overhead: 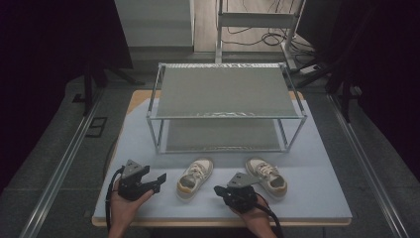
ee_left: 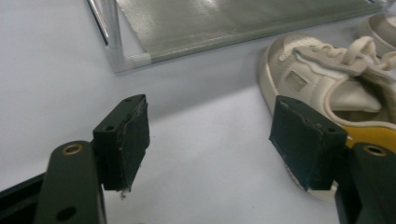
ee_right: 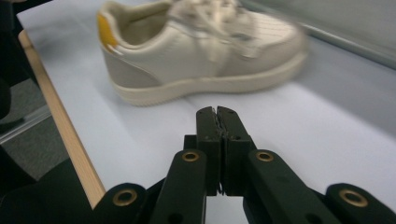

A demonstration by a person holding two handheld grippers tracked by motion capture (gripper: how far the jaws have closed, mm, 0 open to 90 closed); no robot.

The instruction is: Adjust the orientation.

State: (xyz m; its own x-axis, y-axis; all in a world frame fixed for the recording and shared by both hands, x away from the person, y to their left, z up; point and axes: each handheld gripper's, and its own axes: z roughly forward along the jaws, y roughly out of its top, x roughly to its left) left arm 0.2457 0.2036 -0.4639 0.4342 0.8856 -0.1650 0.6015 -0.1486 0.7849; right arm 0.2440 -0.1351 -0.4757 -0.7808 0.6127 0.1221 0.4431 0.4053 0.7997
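Two cream low-top shoes stand on the pale mat in front of a metal shoe rack (overhead: 225,106). The left shoe (overhead: 195,176) (ee_left: 322,79) (ee_right: 196,51) has a yellow heel tab; the right shoe (overhead: 267,174) (ee_left: 378,28) stands beside it. My left gripper (overhead: 161,178) (ee_left: 215,140) rests at the mat's front left, open, with bare mat between its pads and the left shoe just past its right pad. My right gripper (overhead: 218,190) (ee_right: 217,116) is shut on nothing and sits low between the shoes, pointing at the left shoe's side.
The rack has two grey fabric shelves, and the lower shelf's front corner post (ee_left: 126,60) is close ahead of my left gripper. The table's wooden front edge (ee_right: 60,126) runs just beside my right gripper. Cables lie on the floor behind the rack.
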